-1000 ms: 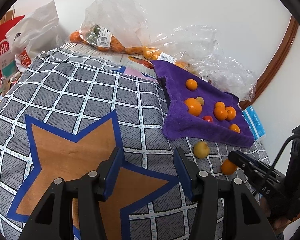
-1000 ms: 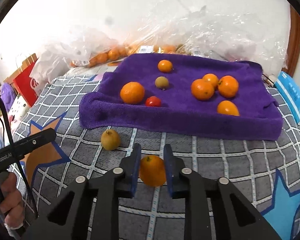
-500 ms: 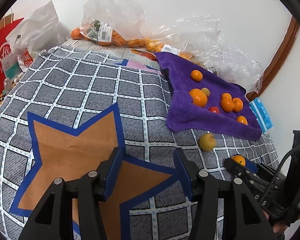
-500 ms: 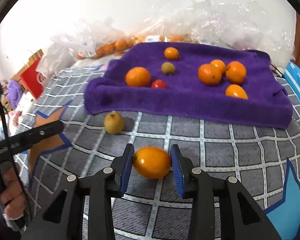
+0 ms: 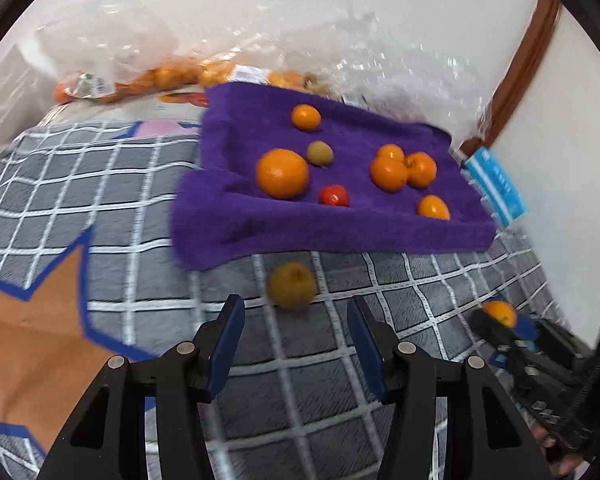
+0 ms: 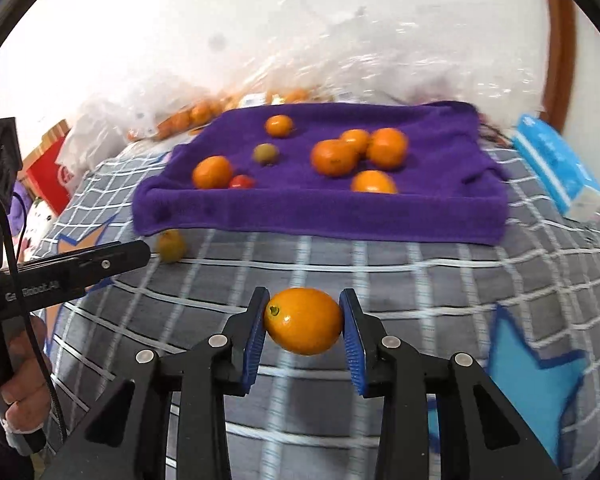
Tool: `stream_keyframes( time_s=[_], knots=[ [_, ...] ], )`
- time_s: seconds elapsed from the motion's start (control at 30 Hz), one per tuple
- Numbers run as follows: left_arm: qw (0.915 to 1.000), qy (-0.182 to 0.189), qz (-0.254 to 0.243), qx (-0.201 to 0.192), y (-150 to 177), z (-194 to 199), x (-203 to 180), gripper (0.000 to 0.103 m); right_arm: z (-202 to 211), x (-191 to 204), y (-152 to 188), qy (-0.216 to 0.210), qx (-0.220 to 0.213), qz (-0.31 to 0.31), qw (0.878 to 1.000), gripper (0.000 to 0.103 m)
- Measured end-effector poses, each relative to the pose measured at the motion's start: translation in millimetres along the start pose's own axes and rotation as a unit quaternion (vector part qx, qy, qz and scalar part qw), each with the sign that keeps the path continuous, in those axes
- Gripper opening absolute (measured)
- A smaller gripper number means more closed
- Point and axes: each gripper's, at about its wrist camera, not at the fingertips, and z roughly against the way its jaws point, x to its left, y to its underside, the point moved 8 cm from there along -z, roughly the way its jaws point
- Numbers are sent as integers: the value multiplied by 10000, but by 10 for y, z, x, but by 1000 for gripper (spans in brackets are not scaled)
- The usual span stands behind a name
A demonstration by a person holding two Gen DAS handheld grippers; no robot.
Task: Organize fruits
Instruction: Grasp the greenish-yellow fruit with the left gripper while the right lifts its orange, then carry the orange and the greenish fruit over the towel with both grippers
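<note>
Right claw pinches an orange by its ends; it may squirt out. Left claw, spread, probably targets the yellow fruit at 12 o'clock.

Oranges: six on the purple towel, namely a large one, a small one at the back, three clustered and one at the front edge, plus one more off the towel between gripper fingers, seven in all, not counting those in the plastic bags. Yellow-green fruits: two, one on the towel, one on the checked cloth. Red fruit: one; towel: one; grippers: two, left and right.
</note>
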Motion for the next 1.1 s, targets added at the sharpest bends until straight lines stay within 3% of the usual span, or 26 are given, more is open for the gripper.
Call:
stream_keyframes(
  time_s=[0.07,0.23,0.3,0.83,1.1],
  knots=[
    [9999,-126,-11,110,9,-111,-43,50,48,-121,15,87,-6,-39,10000,36],
    [9987,-493,-113,-36,-38,-185,-102,42,168,-422,96,220,-19,-209,9995,36],
    [9978,-633,-159,-88,-43,-186,-95,25,177,-487,123,231,-6,-284,9993,36],
    [9988,-479,-36,129,182,31,-142,25,177,-403,211,163,66,-326,9993,36],
    [9992,-366,158,18,195,269,-120,25,255,-412,154,317,113,-468,9983,36]
  ],
)
